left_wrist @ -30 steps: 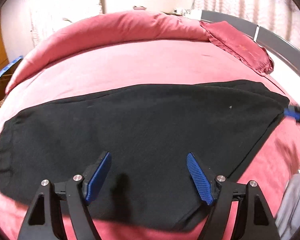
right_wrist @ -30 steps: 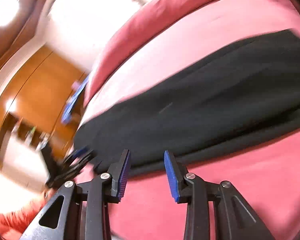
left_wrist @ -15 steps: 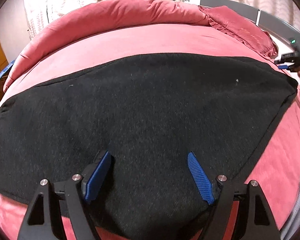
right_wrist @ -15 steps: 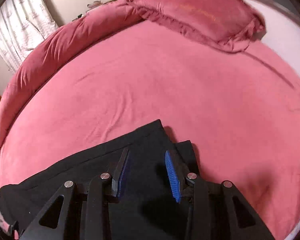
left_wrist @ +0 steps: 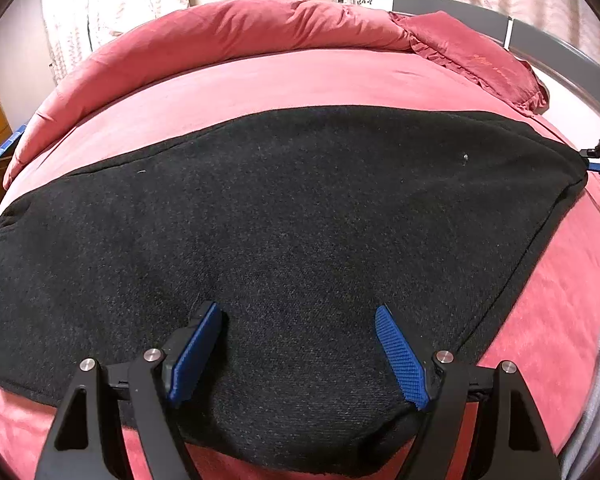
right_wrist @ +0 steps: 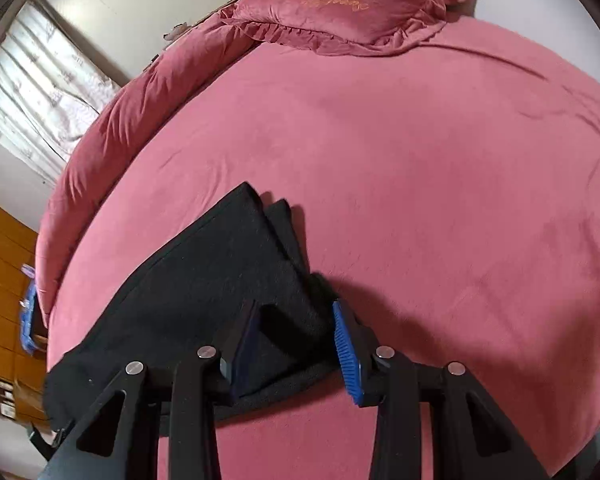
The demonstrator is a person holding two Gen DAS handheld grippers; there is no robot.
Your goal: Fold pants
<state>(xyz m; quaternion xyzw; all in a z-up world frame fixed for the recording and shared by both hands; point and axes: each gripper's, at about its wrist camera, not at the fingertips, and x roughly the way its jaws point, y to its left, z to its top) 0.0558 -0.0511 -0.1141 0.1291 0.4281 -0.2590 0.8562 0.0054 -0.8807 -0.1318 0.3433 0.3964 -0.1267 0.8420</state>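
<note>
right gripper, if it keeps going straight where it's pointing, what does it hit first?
Most likely the black pants: the right gripper points down at their end on the pink bedspread, jaws open with that cloth between the pads. Depth is unclear, so how near I can't tell.

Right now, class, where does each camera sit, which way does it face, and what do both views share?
Left wrist: on the left gripper, looking down across the black pants towards the pillow; open fingers show.
Right wrist: on the right gripper, over the pants' end; its fingers show, apart.
Shared: pants, red bed, pillow.
</note>
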